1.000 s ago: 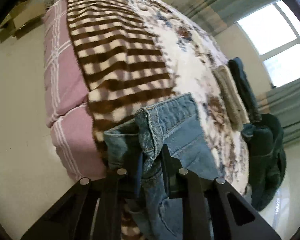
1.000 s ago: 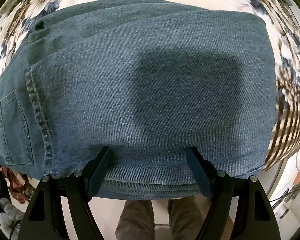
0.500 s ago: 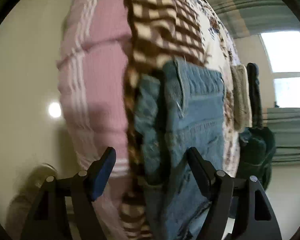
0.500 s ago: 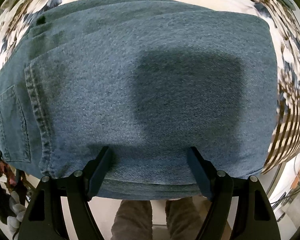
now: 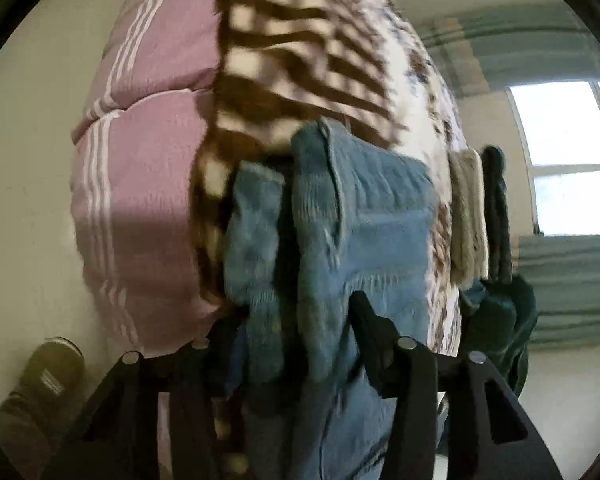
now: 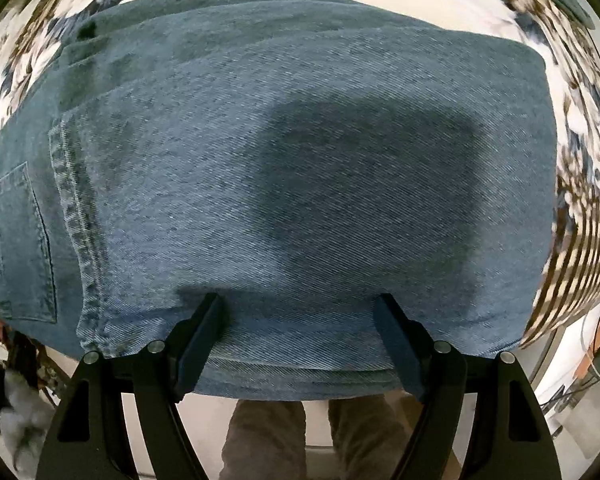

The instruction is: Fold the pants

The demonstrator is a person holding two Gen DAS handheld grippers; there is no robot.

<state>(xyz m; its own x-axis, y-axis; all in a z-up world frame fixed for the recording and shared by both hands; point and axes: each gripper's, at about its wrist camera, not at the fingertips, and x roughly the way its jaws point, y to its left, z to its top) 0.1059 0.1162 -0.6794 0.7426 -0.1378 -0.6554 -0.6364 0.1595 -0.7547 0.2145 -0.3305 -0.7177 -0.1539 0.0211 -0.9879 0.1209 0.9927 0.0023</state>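
Left gripper: my left gripper (image 5: 296, 320) is spread apart, and the hanging end of the jeans (image 5: 360, 240) lies between its two fingers; I cannot tell if a finger touches the cloth. This view is blurred.

Right gripper: my right gripper (image 6: 300, 320) is released, its fingers wide apart and low at the near edge of the folded denim, closing on nothing. If the pads touch the fold I cannot tell.

Jeans, place: they lie folded in layers on the bed (image 5: 148, 184), on the flower-printed cover (image 6: 580, 112), near the foot end. In the right view the denim fills almost the whole picture.

Jeans, edges: the near edge shows several stacked layers and it stands a little over the edge of the bed. A stitched seam (image 6: 80, 240) and a back pocket (image 6: 20, 240) are at the left side. The waistband end droops over the bed corner in the left view.

Bed side: a brown striped blanket (image 5: 300, 60) and a pink quilt go down the side.

Other clothes: a beige folded piece (image 5: 466, 216) and a dark green one (image 5: 498, 216) lie beside the jeans, apart from them.

Open room: pale floor (image 5: 24, 160) at the left of the bed, with a shoe (image 5: 48, 372) on it. My trouser legs (image 6: 316, 436) stand just under the near fold.
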